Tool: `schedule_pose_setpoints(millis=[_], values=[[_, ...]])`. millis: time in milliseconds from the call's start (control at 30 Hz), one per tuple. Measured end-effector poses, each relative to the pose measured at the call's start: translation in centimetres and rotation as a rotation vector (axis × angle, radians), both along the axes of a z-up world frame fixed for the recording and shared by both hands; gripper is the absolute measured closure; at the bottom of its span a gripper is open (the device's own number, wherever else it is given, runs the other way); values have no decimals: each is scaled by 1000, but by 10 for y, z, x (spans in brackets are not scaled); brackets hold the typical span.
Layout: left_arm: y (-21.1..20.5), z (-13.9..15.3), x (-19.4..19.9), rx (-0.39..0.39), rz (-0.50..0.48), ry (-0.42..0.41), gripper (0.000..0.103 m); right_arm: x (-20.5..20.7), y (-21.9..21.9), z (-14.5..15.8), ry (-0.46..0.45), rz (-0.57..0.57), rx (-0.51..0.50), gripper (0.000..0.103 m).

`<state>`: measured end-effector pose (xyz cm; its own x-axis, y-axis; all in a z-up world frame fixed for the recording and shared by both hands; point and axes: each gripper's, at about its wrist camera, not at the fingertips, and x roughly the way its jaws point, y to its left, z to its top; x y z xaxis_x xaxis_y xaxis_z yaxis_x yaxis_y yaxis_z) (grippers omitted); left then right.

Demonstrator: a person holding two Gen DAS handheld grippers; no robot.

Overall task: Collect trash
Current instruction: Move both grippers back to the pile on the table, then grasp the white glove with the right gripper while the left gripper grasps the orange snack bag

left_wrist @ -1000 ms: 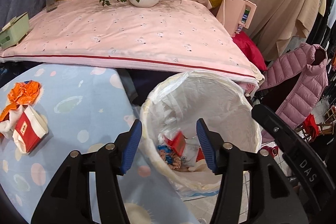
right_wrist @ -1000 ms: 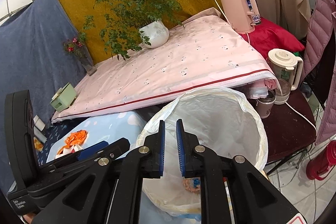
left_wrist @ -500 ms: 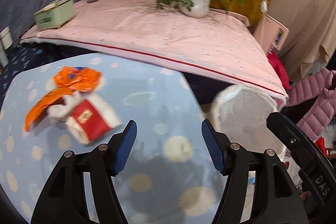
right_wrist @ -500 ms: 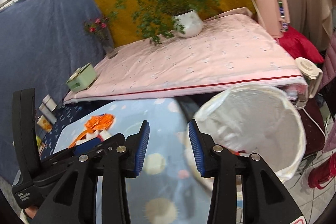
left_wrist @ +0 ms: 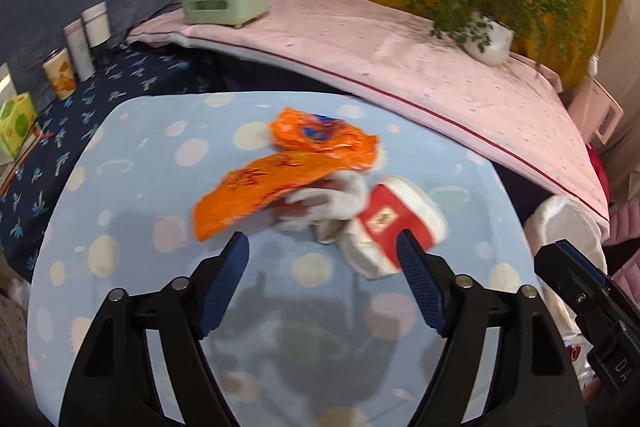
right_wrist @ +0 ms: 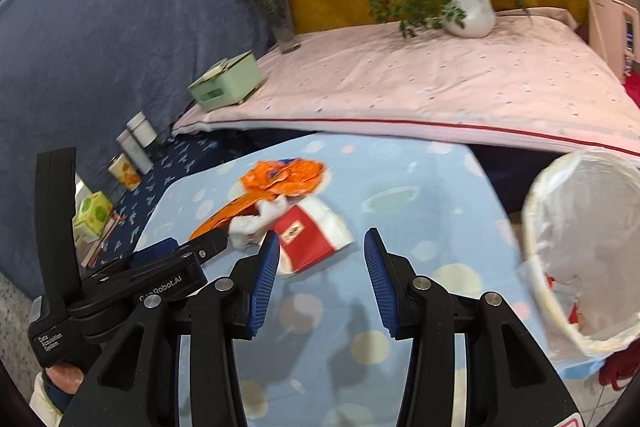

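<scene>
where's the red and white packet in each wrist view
Left wrist view: the red and white packet lies right of centre on the blue dotted cloth, just beyond the left tool's right finger.
Right wrist view: the packet lies left of centre, by the right tool's left finger.
Shared landmark: the orange wrapper touching it.

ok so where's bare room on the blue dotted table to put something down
Bare cloth lies between the trash pile and the bin, and along the near edge under both sets of fingers. It is crowded at the far left, where orange wrappers and a red-and-white pack overlap.

Two orange wrappers point(left_wrist: 304, 163) – one red-and-white packet point(left_wrist: 394, 223) – three canisters point(left_wrist: 82, 43).
</scene>
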<state>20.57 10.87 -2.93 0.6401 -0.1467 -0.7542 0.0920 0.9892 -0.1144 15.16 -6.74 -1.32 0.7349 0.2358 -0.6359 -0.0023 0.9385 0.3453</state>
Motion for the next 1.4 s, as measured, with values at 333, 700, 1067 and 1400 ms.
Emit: schedule_pose_setpoints(millis=[333,700,1067,1400], values=[[66,-31,24,83,-3,19,25,41,64,-22,55,78,-3,57],[71,-52,46,85,-140,3,26,92,108,-52,111,94,-63,56],[69,-59,59,46,-159,22,69,104,121,-65,135,102,-101,92],[75,-29,48,-23,-125,3,98,80,112,-19,25,97,-71,94]])
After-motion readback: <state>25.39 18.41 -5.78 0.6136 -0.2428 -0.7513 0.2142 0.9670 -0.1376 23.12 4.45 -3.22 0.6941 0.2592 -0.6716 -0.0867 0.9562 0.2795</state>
